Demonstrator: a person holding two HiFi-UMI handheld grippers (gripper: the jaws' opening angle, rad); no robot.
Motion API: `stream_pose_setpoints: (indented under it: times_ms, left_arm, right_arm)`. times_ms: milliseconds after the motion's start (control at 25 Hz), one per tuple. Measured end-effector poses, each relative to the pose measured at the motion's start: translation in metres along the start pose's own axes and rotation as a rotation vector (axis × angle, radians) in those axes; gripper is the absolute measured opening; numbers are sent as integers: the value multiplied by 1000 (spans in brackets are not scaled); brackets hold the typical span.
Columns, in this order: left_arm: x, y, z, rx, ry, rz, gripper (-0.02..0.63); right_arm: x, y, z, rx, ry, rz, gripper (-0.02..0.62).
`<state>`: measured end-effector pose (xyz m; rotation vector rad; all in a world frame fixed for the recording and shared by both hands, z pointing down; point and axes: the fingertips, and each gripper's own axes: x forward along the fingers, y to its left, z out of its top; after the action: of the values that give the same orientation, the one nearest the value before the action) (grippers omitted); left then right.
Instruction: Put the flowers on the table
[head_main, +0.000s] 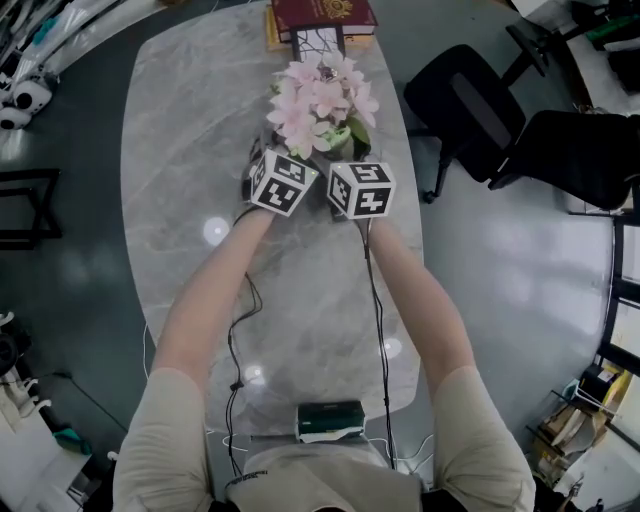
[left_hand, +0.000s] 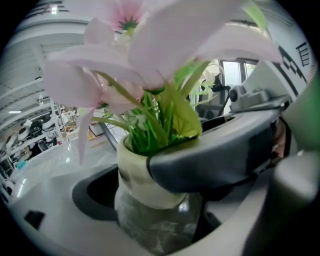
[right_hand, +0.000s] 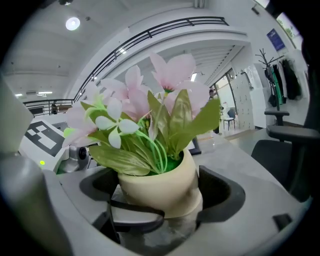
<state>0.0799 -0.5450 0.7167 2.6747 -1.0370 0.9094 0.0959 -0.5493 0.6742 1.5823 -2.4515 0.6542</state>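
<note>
A cream pot of pink flowers (head_main: 318, 100) with green leaves stands over the far half of the grey marble table (head_main: 180, 150). Both grippers close in on it from the near side. My left gripper (head_main: 281, 181) holds the pot (left_hand: 137, 182) between its jaws, and the pot's base sits at its reflection in the tabletop. My right gripper (head_main: 359, 188) grips the same pot (right_hand: 160, 187) from the other side, its jaws pressed against the pot's wall. In each gripper view the other gripper's jaw crosses in front of the pot. Blossoms hide the fingertips in the head view.
A stack of books (head_main: 322, 18) lies at the table's far end, just behind the flowers. A black office chair (head_main: 470, 100) stands to the right of the table. A small dark device (head_main: 330, 420) sits at the near edge, and cables (head_main: 378, 300) trail along both arms.
</note>
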Motion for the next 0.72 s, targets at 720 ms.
stream_pose_setpoints:
  times_ms: [720]
  left_arm:
    - [-2,-1,-3,6,10,-8,472]
  right_arm:
    - [-1,2,-1,-8,-8,-17,514]
